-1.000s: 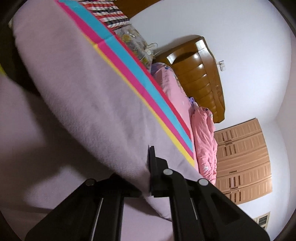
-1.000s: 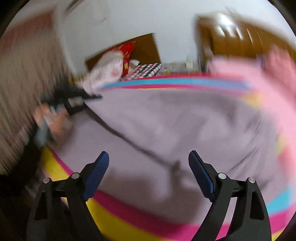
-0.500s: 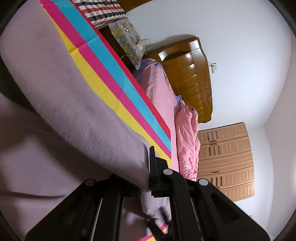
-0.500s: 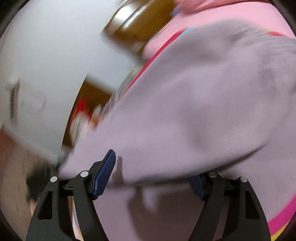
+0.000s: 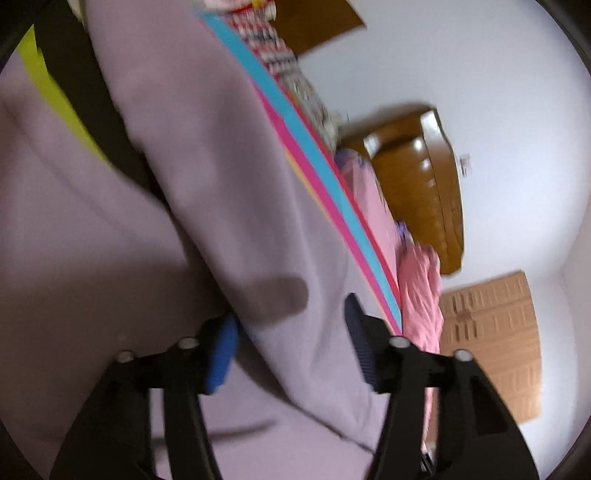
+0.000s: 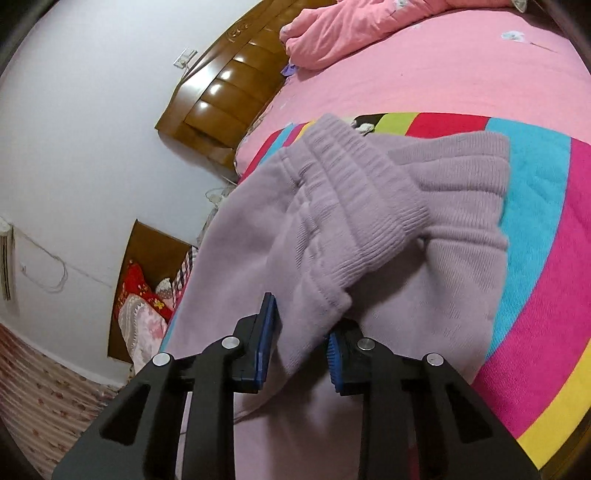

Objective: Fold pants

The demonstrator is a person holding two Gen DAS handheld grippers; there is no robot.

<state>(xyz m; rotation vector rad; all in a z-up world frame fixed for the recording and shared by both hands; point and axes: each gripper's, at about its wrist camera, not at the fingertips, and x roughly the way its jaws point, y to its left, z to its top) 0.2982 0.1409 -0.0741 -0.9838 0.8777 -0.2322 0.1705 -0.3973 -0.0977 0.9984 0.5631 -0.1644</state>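
Observation:
The lilac knit pants (image 6: 369,229) lie on a rainbow-striped blanket (image 6: 535,266) on the bed. Their ribbed cuffs (image 6: 369,206) are folded over onto the ribbed waistband (image 6: 465,166). My right gripper (image 6: 301,332) has its jaws closed on the folded leg just below the cuffs. In the left wrist view the pants (image 5: 229,192) fill the frame, blurred. My left gripper (image 5: 288,347) is open, its blue pads apart with a fold of cloth running between them.
A pink sheet (image 6: 424,81) and a bunched pink quilt (image 6: 351,33) cover the far bed. A wooden headboard (image 6: 229,92) stands against the white wall. A side cabinet holds red and floral bundles (image 6: 140,302). A wooden wardrobe (image 5: 495,347) stands beyond.
My left gripper has opened and let go of the pants. My right gripper has closed from wide open onto the folded leg, and the cuffs now rest on the waistband.

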